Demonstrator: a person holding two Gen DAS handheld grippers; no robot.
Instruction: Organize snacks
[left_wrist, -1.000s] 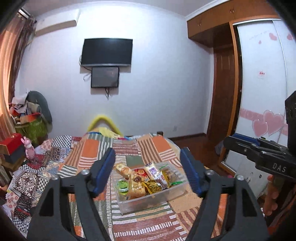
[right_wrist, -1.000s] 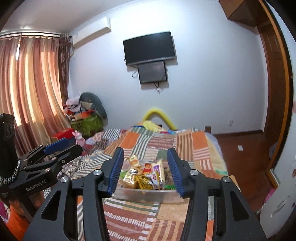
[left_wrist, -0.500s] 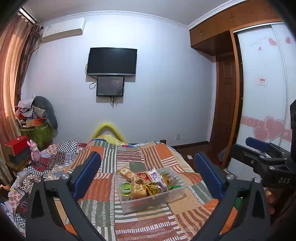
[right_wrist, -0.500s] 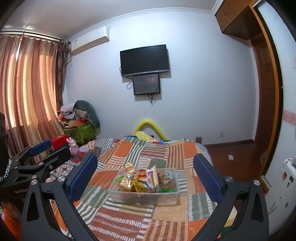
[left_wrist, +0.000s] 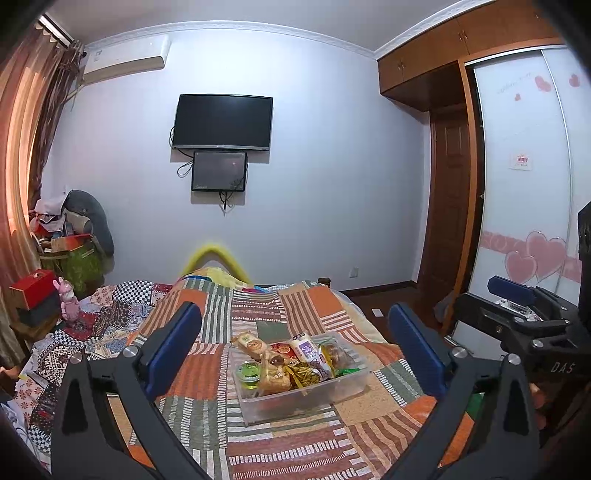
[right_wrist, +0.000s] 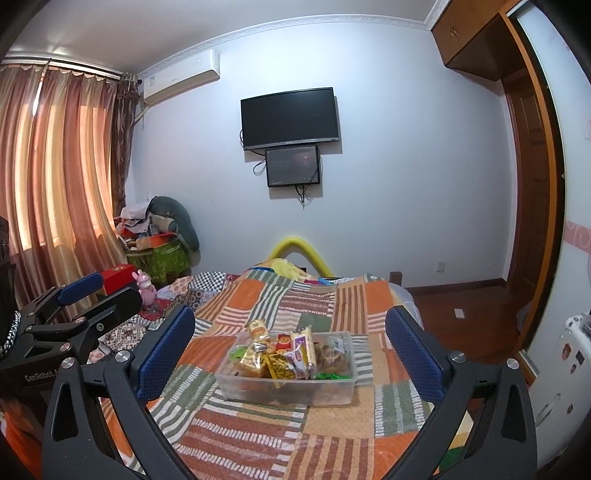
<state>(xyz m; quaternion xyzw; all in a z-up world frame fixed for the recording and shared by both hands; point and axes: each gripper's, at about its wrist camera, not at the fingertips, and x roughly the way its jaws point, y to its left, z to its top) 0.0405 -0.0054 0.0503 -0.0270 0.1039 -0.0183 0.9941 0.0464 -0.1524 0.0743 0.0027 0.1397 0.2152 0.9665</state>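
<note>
Left gripper (left_wrist: 295, 347) wide apart, right gripper (right_wrist: 290, 349) likewise (both empty)

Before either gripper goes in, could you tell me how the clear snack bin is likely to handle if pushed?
The clear snack bin probably drags rather than glides on the soft patchwork quilt. Packets heaped above its rim may spill if it tilts.
</note>
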